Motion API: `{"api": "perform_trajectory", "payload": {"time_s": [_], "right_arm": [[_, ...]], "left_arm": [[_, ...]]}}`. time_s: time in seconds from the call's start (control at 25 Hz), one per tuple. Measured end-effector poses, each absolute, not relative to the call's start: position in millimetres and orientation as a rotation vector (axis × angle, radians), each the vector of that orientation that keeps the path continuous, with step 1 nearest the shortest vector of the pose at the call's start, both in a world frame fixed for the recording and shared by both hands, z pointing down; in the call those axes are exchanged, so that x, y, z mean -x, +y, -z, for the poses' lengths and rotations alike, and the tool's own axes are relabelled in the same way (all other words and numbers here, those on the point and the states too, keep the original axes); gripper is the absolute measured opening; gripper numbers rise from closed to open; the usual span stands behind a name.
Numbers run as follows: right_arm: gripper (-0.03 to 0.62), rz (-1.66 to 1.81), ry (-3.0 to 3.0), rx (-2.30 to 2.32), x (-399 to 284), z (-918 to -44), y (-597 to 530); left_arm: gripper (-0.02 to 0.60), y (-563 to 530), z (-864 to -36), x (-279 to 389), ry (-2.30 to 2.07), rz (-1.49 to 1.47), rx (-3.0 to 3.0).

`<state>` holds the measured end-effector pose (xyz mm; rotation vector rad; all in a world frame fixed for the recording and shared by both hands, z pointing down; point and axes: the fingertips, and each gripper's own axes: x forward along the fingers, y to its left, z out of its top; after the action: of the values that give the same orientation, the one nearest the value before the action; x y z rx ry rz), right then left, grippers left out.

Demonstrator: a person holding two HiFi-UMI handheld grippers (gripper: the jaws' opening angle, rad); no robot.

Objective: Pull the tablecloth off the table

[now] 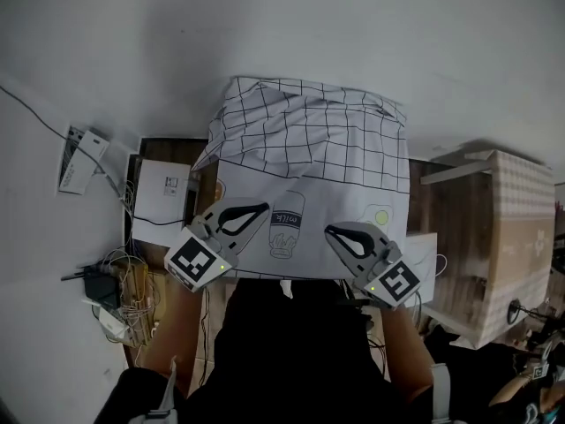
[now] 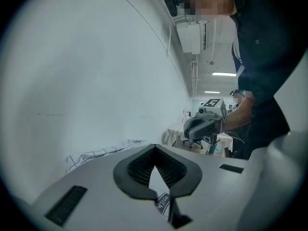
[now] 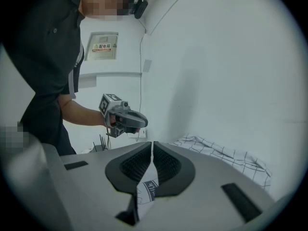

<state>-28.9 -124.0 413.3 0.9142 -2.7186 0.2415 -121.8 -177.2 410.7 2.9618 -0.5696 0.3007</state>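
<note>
Grab part is done, imo. My left hand-held gripper (image 1: 262,210) is clamped tight on the near hem of the tablecloth (image 1: 309,140), and the right hand-held gripper (image 1: 330,231) is pinched on the same hem further along. Each gripper view shows a strip of printed fabric squeezed btwn the jaws. The cloth hangs lifted at my end, spanning btwn the two grips. Its far end lies bunched in folds vs the wall (image 1: 353,25), so I judge it's still resting on the counter, which I can't make out under the fabric. So it's not off yet. Left to do: draw it back toward me till those far folds clear the edge.
</note>
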Motion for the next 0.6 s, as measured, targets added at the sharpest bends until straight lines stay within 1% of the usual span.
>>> {"api": "perform_trajectory", "payload": {"time_s": [0.28, 0.44, 0.48, 0.52, 0.56, 0.6], "right_arm": [[0.026, -0.27, -2.716, -0.93, -20.4, -430.6, -151.5], [0.029, -0.179, -2.619, -0.853, -38.4, -460.9, -159.3], [0.055, -0.169, -2.597, -0.83, -40.1, -468.1, -157.7], [0.099, -0.161, -2.578, -0.812, -42.3, -474.6, -155.9], [0.128, -0.149, -2.556, -0.801, -45.5, -480.9, -155.5], [0.138, -0.134, -2.535, -0.795, -49.6, -487.2, -156.9]], "left_arm": [[0.008, -187.2, -454.4, 92.1, -0.547, -0.59, -2.967], [0.009, -194.5, -461.6, 72.2, -0.53, -0.63, -2.977], [0.009, -195.9, -466.0, 68.2, -0.525, -0.662, -2.978], [0.009, -197.1, -471.1, 64.2, -0.515, -0.697, -2.98], [0.009, -199.2, -476.5, 60.1, -0.506, -0.728, -2.984], [0.01, -202.4, -481.9, 55.9, -0.499, -0.754, -2.99]]}}
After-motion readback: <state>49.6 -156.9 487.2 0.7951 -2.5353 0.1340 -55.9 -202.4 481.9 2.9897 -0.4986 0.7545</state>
